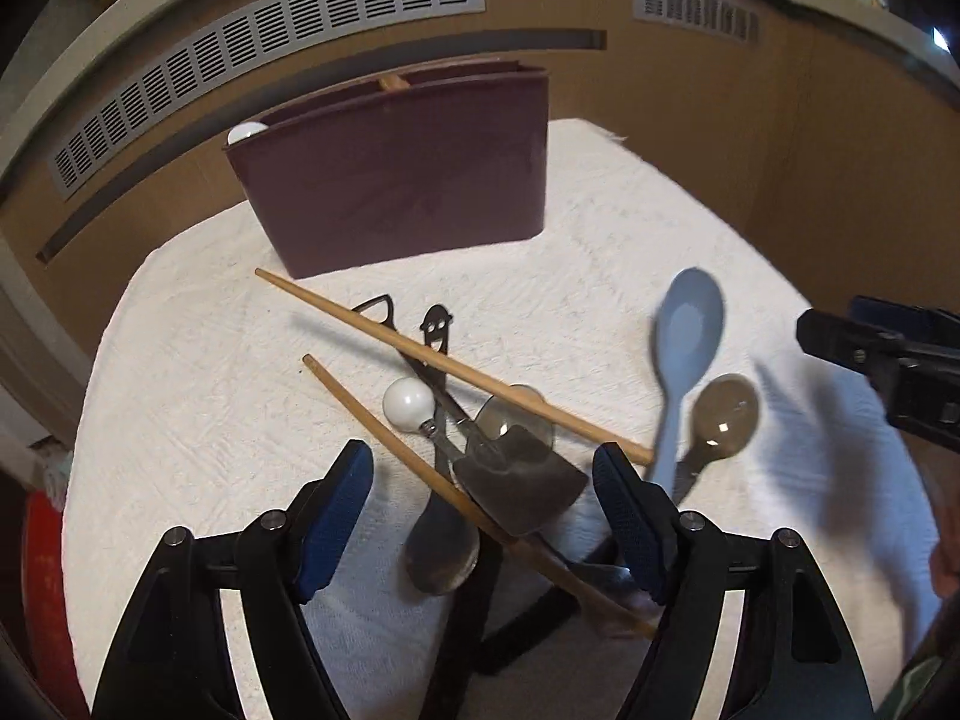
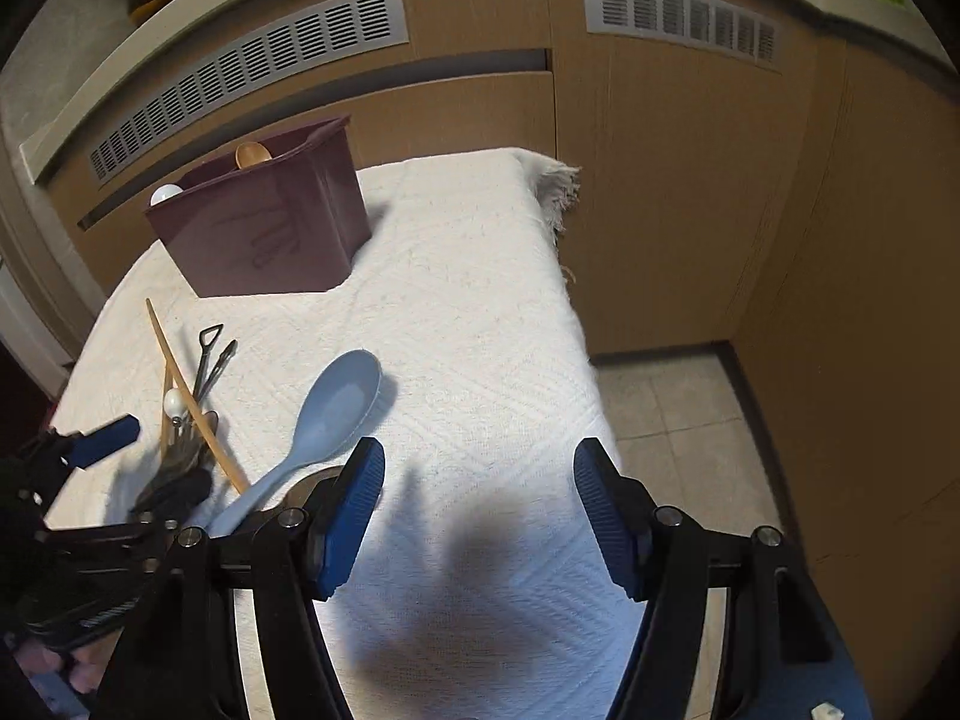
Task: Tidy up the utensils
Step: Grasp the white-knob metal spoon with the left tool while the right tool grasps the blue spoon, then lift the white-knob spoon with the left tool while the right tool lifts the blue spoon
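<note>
hovering over the pile now, left gripper (image 1: 483,468) w/ jaws wide, nothing pinched, blue pads either side of a dark spatula head (image 1: 522,489) and a crossed chopstick (image 1: 432,468). second chopstick (image 1: 450,363) lies across the heap, over black tongs (image 1: 384,315), a white-knobbed utensil (image 1: 409,405) and a clear spoon (image 1: 519,420). light blue spoon (image 1: 684,348) sits just right of the pile, beside another clear spoon (image 1: 723,414). all on a white cloth (image 1: 600,228). maroon utensil holder (image 1: 396,180) stands upright at the far side, a white knob and a wooden tip poking out. right gripper (image 2: 480,501) also spread wide & empty over bare cloth, blue spoon's handle by its left finger.
</note>
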Demonstrator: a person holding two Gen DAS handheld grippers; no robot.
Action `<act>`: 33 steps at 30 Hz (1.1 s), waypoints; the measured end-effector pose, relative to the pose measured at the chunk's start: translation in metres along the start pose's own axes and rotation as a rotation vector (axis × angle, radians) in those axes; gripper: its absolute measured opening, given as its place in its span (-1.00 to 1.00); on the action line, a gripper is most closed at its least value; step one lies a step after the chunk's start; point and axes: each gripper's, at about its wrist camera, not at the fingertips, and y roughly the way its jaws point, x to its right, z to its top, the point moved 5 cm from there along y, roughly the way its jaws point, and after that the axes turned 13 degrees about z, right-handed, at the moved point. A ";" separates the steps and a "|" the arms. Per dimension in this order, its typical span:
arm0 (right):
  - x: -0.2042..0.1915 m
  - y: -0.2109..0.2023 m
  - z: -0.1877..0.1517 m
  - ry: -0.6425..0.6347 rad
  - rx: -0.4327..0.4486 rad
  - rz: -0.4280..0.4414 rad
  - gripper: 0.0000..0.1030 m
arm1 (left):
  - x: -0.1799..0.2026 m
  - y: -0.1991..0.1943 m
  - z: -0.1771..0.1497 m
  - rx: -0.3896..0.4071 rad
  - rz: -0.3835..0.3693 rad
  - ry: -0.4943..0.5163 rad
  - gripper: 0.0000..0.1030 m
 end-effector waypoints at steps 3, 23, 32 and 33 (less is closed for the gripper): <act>-0.010 0.009 0.002 0.092 -0.010 0.101 0.30 | -0.012 0.006 -0.002 -0.019 -0.052 -0.052 -0.12; -0.102 0.059 0.037 -0.128 -0.061 0.089 -0.91 | -0.134 0.002 -0.026 -0.002 -0.139 -0.226 -0.53; -0.107 0.043 0.040 -0.237 -0.009 0.057 -0.91 | -0.130 0.003 -0.028 -0.017 -0.185 -0.235 -0.04; -0.102 0.042 0.039 -0.227 -0.013 0.058 -0.87 | -0.126 0.005 -0.027 -0.016 -0.185 -0.213 -0.04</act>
